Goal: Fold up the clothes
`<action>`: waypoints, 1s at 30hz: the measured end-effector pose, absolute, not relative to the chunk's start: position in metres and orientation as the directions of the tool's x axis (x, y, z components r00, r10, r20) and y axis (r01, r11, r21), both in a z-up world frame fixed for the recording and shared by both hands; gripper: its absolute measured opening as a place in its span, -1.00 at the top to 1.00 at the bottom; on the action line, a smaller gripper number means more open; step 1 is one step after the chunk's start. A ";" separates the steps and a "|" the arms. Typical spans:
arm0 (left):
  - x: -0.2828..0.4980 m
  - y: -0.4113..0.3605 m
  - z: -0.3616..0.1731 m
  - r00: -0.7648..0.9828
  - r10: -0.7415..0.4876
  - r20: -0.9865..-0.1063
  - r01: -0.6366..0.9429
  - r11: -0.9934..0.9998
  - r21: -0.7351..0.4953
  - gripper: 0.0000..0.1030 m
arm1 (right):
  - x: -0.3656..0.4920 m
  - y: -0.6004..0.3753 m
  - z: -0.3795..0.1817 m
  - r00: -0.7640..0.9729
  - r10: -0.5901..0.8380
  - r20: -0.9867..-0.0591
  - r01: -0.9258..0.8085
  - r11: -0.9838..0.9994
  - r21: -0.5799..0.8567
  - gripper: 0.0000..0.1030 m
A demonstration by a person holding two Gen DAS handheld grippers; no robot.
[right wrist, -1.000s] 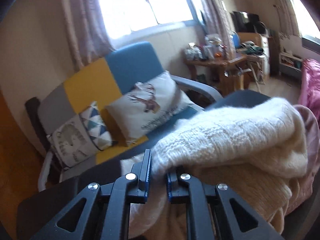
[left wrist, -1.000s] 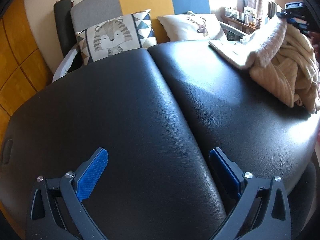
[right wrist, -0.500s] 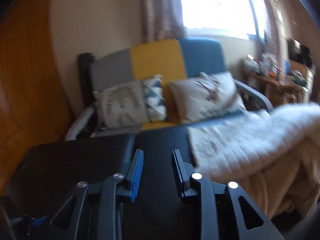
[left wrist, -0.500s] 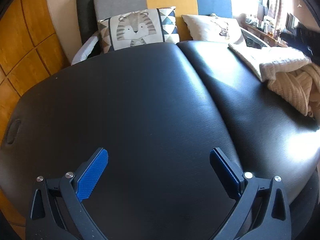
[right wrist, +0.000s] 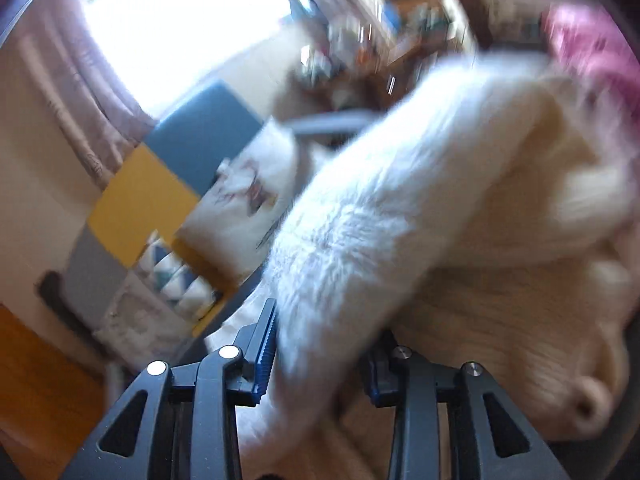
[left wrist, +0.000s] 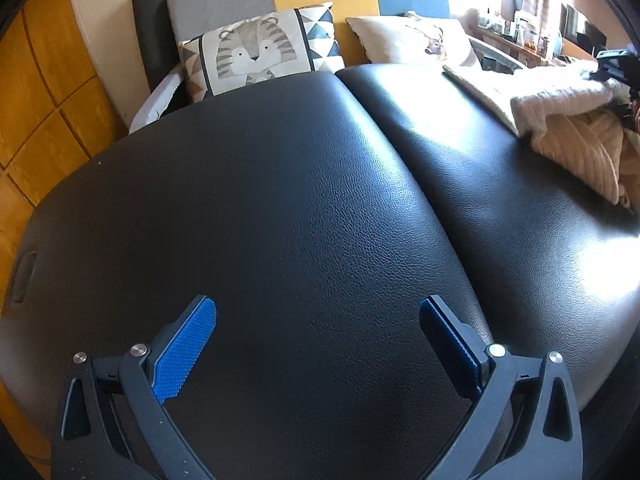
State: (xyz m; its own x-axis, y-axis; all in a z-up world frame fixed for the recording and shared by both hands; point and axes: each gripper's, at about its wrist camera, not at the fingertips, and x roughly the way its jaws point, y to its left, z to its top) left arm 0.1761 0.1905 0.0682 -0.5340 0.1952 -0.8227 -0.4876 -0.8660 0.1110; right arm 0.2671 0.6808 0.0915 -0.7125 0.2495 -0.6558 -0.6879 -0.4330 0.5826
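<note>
Left tool (left wrist: 318,344) spread wide, nothing in it, over the bare black tabletop (left wrist: 304,208). Right tool (right wrist: 320,354) pinches a fold of the white fluffy garment (right wrist: 400,200) (blurry view), which lies on the cream knit (left wrist: 580,148) at the tabletop's right edge.

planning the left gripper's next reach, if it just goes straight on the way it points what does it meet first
Nothing is between the open left gripper and the black table below it. It points forward and slightly down, so it would probably meet the bare table first, well before the tiger pillow at the far edge. Depth is hard to judge through the fisheye.
</note>
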 end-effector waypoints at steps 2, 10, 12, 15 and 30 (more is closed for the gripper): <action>0.174 0.190 0.068 -0.529 0.194 -0.826 -0.485 -0.868 0.107 -1.00 | 0.264 0.686 0.079 -0.721 0.189 -0.667 -0.675 -0.407 0.615 0.59; 0.168 0.184 0.067 -0.523 0.194 -0.830 -0.466 -0.880 0.089 -1.00 | 0.251 0.619 0.150 -0.801 0.279 -0.530 -0.541 -0.717 0.440 0.79; 0.169 0.182 0.068 -0.526 0.195 -0.828 -0.461 -0.883 0.085 -1.00 | 0.245 0.596 0.168 -0.843 0.225 -0.489 -0.461 -0.771 0.440 0.79; 0.168 0.174 0.072 -0.540 0.187 -0.820 -0.439 -0.894 0.085 -1.00 | 0.234 0.543 0.183 -0.880 0.129 -0.456 -0.335 -0.851 0.406 0.79; 0.158 0.108 0.082 -0.603 0.093 -0.792 -0.281 -0.954 0.102 -1.00 | 0.227 0.275 0.031 -0.667 -0.279 -0.691 0.170 -0.960 0.224 0.49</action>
